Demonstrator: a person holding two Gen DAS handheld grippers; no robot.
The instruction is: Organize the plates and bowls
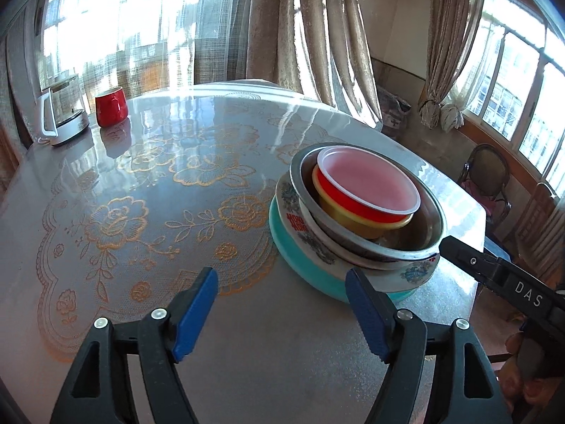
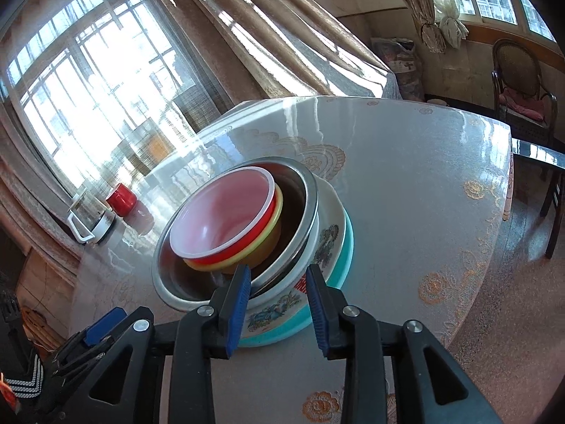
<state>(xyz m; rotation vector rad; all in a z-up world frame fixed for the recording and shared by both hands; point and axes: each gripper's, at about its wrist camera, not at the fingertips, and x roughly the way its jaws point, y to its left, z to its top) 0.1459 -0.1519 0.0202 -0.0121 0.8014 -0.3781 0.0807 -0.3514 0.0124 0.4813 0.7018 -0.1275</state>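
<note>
Both claws stand empty beside the stack: the left gripper (image 1: 282,296) spread wide over bare tablecloth, the right gripper (image 2: 279,304) narrower, its pads apart and clear of the rim just ahead. Nested on the table (image 1: 141,183) sit a teal plate (image 1: 303,265), a flowered plate (image 1: 416,272), a steel bowl (image 1: 423,233), a yellow bowl (image 1: 356,222) and a red bowl (image 1: 367,183) — largest at the bottom. Stacking looks finished; no loose dishes show — only a red mug (image 1: 111,106) and a kettle (image 1: 63,113) well apart.
</note>
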